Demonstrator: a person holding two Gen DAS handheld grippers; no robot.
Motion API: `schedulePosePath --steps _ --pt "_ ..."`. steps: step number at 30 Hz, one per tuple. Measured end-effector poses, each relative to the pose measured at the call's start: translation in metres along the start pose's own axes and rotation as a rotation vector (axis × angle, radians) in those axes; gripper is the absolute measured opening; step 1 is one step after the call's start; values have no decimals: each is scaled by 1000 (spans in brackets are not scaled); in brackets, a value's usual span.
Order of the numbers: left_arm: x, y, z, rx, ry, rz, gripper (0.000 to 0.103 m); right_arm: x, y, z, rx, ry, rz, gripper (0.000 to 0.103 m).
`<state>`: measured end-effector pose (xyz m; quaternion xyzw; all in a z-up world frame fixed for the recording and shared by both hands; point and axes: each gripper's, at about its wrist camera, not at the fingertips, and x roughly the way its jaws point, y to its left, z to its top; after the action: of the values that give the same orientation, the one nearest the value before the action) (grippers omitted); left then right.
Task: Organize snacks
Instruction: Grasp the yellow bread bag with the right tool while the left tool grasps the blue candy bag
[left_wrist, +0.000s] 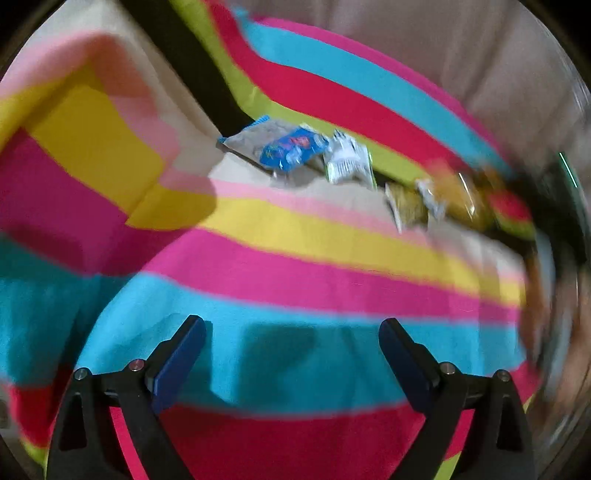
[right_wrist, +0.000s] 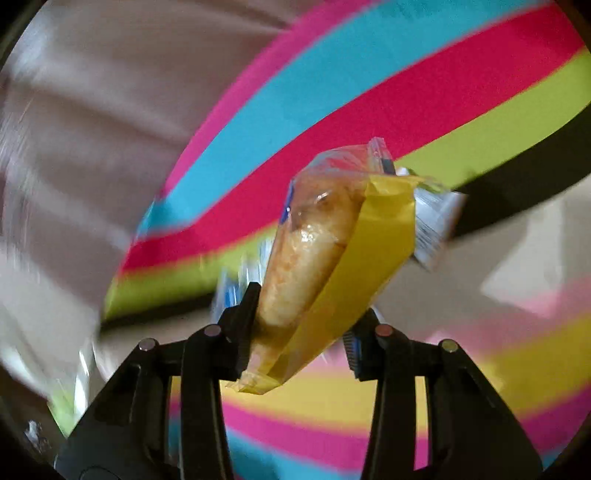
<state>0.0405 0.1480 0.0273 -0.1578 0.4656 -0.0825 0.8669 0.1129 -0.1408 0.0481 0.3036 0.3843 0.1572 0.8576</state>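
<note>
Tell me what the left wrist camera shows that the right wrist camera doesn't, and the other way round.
Only the left wrist view shows the left gripper, open and empty above the blanket, and a row of packets beyond it: a blue snack packet, a white packet and blurred yellowish packets.

Only the right wrist view shows the right gripper shut on a clear-and-yellow pastry packet, lifted off the surface.

Both show the striped blanket and pale fabric behind it.

snack packets (left_wrist: 295, 151) in row on blanket (left_wrist: 295, 266) (far edge) | cushion (left_wrist: 85, 147) left
</note>
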Motion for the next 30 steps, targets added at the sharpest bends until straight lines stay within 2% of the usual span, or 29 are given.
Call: schedulePosePath --steps 3,4,6,8,10,11,13,14,15,16,17,18,20,23,26,30 --pt "25 6 45 -149 10 -68 96 -43 -3 -47 -129 23 -47 45" --pt "34 8 61 -195 1 -60 96 -55 -7 -66 -161 42 -70 45" --pt "51 14 92 -328 -41 -1 96 -69 -16 -93 -164 71 -91 45" --pt "69 21 119 -470 -63 15 96 -81 -29 -118 -142 114 -92 45" --pt "84 25 139 -601 -77 96 96 -93 -38 -135 -114 114 -51 44" --pt "88 23 145 -630 -99 142 96 -97 -41 -139 -114 122 -45 42" --pt "103 9 159 -559 -84 297 100 -104 -42 -147 -137 125 -53 42" --pt "114 -4 163 -468 -26 368 100 -107 -43 -147 -142 119 -60 42" --pt "119 -14 163 -403 17 408 100 -109 -46 -143 -139 116 -61 42" --pt "120 -26 156 -333 37 402 92 -113 -49 -142 -132 107 -56 42" --pt "110 -32 146 -309 -6 368 73 -115 -50 -141 -123 97 -53 42" --pt "102 -34 137 -305 -30 341 60 -114 -49 -138 -113 85 -50 42" --pt "63 -34 99 -324 -115 260 59 -125 -55 -136 -99 63 -45 42" --pt "9 -44 33 -247 -202 190 59 -141 -54 -140 -117 26 -53 42" --pt "-27 -53 -34 -164 -203 129 59 -153 -53 -151 -135 13 -65 42" --pt "-51 -63 -91 -37 -184 111 59 -169 -52 -166 -130 -4 -83 41"
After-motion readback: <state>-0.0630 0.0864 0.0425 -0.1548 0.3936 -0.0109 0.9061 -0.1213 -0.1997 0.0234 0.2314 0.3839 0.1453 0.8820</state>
